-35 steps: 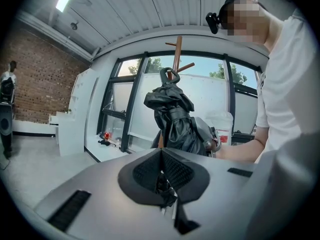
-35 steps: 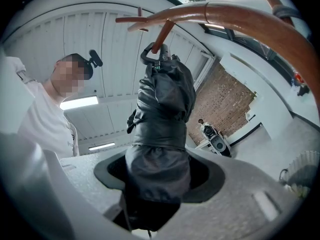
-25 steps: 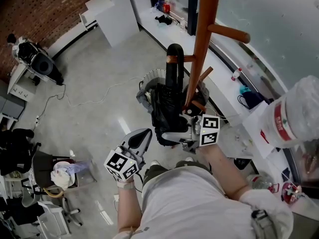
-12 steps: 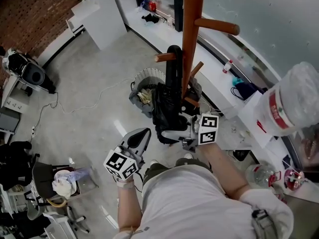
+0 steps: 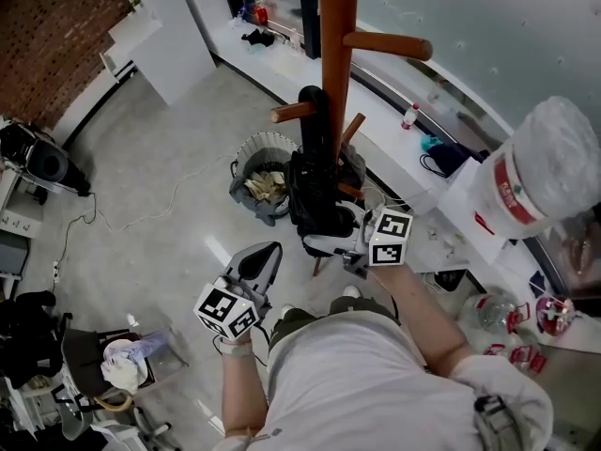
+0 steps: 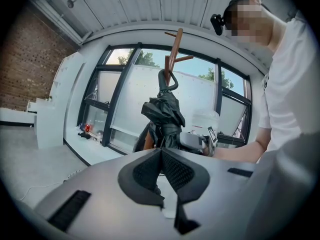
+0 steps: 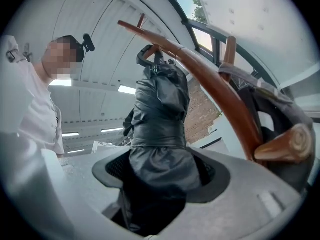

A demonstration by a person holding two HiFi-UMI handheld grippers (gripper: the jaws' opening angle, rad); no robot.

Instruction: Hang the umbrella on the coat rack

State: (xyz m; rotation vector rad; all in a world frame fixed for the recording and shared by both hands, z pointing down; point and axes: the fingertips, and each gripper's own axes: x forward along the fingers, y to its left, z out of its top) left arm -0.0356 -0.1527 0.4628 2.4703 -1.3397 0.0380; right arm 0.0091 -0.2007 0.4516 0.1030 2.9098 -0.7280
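A folded black umbrella [image 5: 315, 195] hangs upright against the brown coat rack [image 5: 336, 26]. Its curved handle [image 5: 313, 101] sits over a short peg [image 5: 289, 113]. My right gripper [image 5: 324, 242] holds the umbrella's lower bundle from the right. In the right gripper view the black fabric [image 7: 160, 119] fills the gap between the jaws [image 7: 160, 176], which are opening while the pads still touch it. My left gripper [image 5: 263, 256] hangs lower left, apart from the umbrella, shut and empty. In the left gripper view its pads [image 6: 161, 156] meet, with the umbrella [image 6: 165, 114] ahead.
A round waste bin [image 5: 258, 178] stands on the floor left of the rack's foot. A white sill [image 5: 413, 158] with small items runs behind. A large wrapped water bottle [image 5: 535, 186] is at the right. Another peg [image 7: 285, 144] juts close to the right gripper.
The view has swung toward the rack. The right gripper and umbrella have sunk slightly along the pole, with the handle over the short peg. The left gripper has hardly shifted.
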